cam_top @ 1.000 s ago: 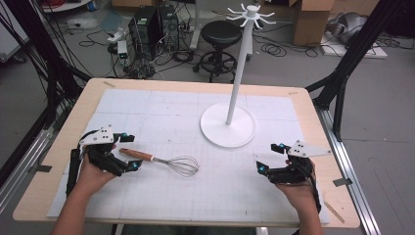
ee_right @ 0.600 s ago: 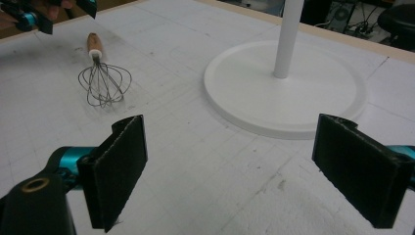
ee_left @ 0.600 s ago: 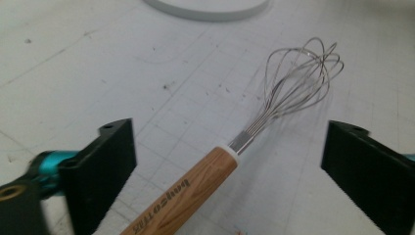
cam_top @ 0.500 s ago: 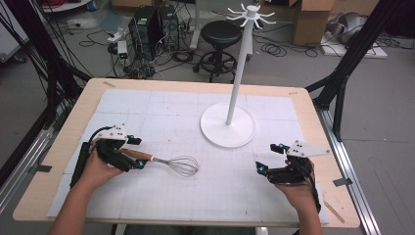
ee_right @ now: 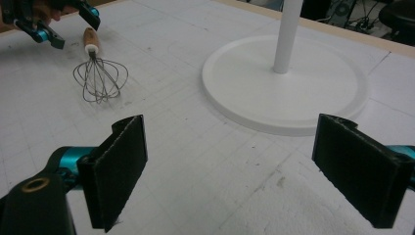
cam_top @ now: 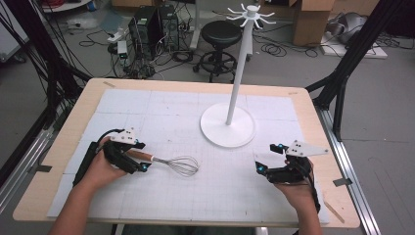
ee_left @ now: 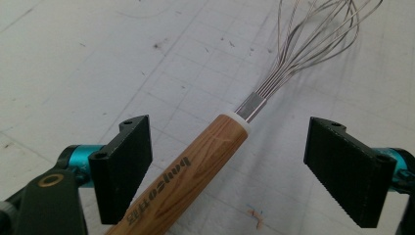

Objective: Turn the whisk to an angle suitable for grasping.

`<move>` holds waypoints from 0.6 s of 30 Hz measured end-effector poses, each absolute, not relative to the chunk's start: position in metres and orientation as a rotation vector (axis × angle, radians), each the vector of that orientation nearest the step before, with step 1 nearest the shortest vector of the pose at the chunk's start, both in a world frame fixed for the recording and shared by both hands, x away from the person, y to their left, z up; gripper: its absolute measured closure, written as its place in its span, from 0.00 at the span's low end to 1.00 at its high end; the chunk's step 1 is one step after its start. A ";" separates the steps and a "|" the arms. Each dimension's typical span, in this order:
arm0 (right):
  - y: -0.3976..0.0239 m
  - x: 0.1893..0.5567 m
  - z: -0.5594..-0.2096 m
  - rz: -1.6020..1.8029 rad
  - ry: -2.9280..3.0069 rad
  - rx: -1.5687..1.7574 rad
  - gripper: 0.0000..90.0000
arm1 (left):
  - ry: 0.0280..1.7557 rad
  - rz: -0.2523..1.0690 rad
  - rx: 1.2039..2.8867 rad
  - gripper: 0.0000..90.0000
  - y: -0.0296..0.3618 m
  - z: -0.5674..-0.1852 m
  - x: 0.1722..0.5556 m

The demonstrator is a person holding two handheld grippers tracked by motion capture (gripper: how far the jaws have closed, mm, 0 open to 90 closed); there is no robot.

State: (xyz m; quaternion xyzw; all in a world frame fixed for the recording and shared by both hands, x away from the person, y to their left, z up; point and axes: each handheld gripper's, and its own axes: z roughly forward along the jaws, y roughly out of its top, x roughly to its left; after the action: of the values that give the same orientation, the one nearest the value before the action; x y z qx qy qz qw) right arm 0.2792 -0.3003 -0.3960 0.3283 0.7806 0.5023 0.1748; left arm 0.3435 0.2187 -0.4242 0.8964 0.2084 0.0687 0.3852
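Cables, computer cases, a black stool and cardboard boxes are spread over the grey floor in the upper part of the high view, behind a wooden table (cam_top: 313, 105) covered by a white gridded mat (cam_top: 161, 110). A white stand (cam_top: 228, 125) with a round base, a tall pole and hooked arms at the top is seen right of centre. At lower left, a whisk (cam_top: 172, 163) is laid flat on the mat, wire loops toward the centre. Its wooden handle (ee_left: 195, 166) is straddled by the left gripper (ee_left: 240, 169), whose jaws are spread wide; the handle is seen much nearer one jaw than the other, and nothing is yet gripped. At lower right, the right gripper (ee_right: 249, 171) is held wide open and empty, just above or on the mat, apart from the stand's base. If the left jaws are closed as they stand, the off-centre handle may be pushed sideways or rolled, and the grip may be taken skewed. A hold taken far back on the handle would leave the wire end free to droop. If the whisk is meant for the stand, the pole could be knocked.
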 end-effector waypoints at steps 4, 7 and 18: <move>-0.300 0.278 -0.396 1.419 2.218 0.943 0.13 | 0.504 0.190 2.390 0.25 0.212 -0.425 0.347; -0.300 0.279 -0.397 1.410 2.225 0.942 0.13 | 0.515 0.207 2.410 0.25 0.211 -0.425 0.351; -0.301 0.279 -0.398 1.410 2.223 0.945 0.13 | 0.540 0.184 2.445 0.40 0.212 -0.431 0.357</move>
State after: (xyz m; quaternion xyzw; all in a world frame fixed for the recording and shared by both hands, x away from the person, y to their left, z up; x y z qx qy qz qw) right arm 0.2790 -0.3010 -0.3979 0.3330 0.7829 0.4968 0.1715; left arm 0.3570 0.2118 -0.4313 0.9258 0.2043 0.0695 0.3104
